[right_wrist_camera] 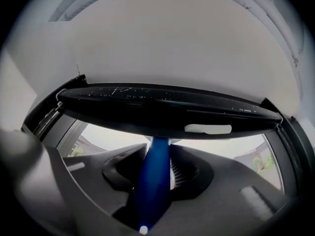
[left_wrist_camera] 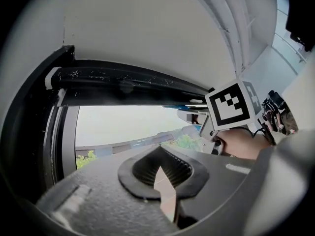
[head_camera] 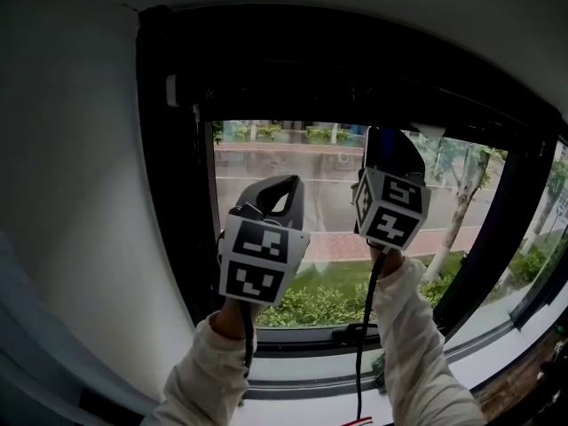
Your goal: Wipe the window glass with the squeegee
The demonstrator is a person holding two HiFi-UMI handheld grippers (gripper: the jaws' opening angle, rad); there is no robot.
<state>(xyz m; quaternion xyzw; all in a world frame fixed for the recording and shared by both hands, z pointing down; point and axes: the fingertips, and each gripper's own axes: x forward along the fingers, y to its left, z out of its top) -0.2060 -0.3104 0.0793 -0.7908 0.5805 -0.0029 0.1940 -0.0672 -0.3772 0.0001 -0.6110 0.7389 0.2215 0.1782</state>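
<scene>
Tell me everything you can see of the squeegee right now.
The squeegee shows mainly as a smooth, glossy blue handle, plastic by its look, clamped between the right tongs. It points up and away from that gripper, slightly tilted. Its far end reaches the dark top window frame, where the head merges into shadow and cannot be made out.

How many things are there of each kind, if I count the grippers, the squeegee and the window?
2 grippers: left gripper, right gripper
1 squeegee, its blue handle between the right gripper's jaws
1 window
Total: 4
</scene>
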